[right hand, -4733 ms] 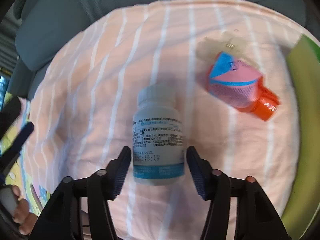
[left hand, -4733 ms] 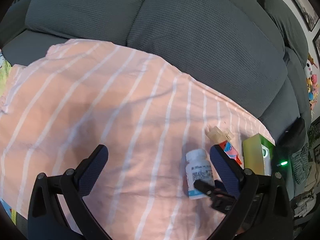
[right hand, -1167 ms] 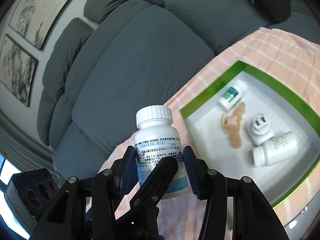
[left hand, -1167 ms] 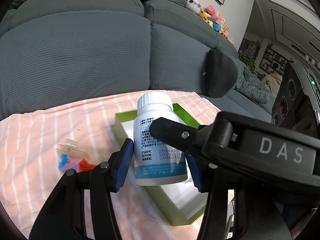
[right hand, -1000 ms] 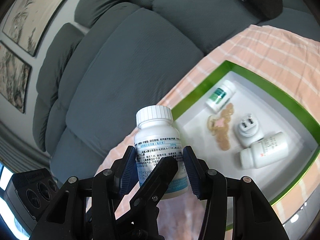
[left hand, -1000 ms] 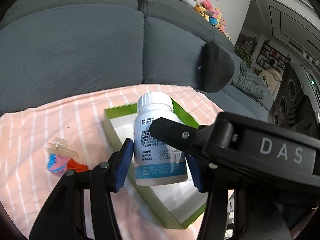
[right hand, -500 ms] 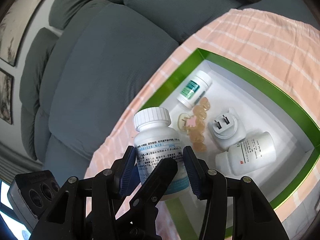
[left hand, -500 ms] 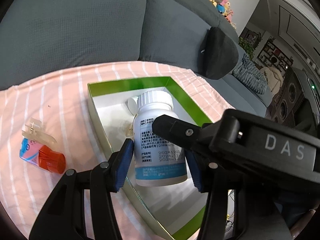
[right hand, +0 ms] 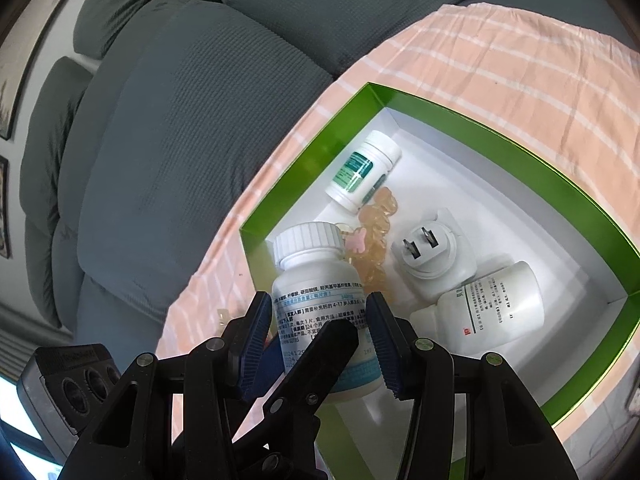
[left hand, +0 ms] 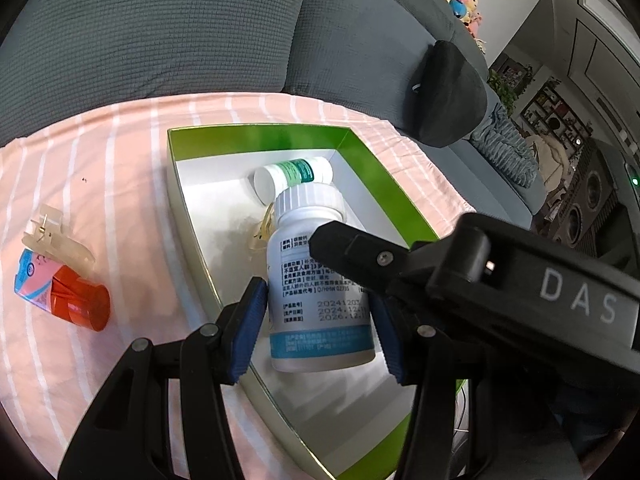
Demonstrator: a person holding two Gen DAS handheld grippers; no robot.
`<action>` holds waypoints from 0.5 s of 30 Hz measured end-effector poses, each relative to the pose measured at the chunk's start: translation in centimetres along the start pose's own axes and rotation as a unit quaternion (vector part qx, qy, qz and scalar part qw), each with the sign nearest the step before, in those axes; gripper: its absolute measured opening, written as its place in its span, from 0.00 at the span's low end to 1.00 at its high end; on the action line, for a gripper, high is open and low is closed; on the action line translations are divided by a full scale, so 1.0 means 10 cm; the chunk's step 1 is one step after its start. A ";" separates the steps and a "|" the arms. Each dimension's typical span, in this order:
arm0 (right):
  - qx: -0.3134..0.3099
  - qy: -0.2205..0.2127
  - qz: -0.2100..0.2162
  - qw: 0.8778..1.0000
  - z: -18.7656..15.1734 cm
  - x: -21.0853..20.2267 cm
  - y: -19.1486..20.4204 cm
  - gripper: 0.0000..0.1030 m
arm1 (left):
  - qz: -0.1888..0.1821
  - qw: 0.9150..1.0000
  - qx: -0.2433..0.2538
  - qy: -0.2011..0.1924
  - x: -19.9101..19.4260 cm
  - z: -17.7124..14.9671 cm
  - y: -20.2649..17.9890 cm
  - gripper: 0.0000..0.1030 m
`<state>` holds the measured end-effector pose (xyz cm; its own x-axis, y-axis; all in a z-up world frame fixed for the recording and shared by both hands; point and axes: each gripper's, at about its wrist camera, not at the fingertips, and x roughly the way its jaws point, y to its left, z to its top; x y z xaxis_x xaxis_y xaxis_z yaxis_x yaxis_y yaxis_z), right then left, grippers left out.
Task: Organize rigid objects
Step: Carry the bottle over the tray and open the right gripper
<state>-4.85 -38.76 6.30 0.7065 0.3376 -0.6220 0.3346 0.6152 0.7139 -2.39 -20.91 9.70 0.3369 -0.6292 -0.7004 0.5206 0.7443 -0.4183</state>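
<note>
A white pill bottle with a blue band stands upright between the blue pads of my left gripper, which is shut on it. My right gripper grips the same bottle from another side; its black body crosses the left wrist view. The bottle hangs over the near corner of a green-rimmed white box, low inside its wall. Whether it touches the box floor I cannot tell.
In the box lie a green-labelled bottle, a white plug adapter, another white bottle and amber beads. On the striped pink cloth left of the box lie an orange-capped tube and a clear clip. A grey sofa rises behind.
Both grippers have sunk with the bottle and tipped downward, bringing it from above the box edge to low over the box's inside. Neither grip has changed.
</note>
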 end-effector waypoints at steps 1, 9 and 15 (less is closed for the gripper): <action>0.000 0.000 -0.002 1.000 0.00 0.00 0.00 0.51 | 0.001 1.000 0.001 0.000 0.00 0.00 0.00 0.50; 0.011 -0.001 -0.009 1.000 0.01 0.01 -0.06 0.51 | 0.005 1.000 0.003 0.009 0.03 0.00 -0.02 0.50; 0.002 -0.022 -0.028 0.999 -0.01 -0.08 -0.02 0.51 | -0.007 1.000 -0.004 0.013 -0.01 0.01 0.00 0.56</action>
<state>-5.56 -39.10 6.66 0.7133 0.2716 -0.6461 0.3767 0.6288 0.6802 -2.31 -20.89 9.81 0.3085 -0.6341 -0.7090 0.5192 0.7368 -0.4330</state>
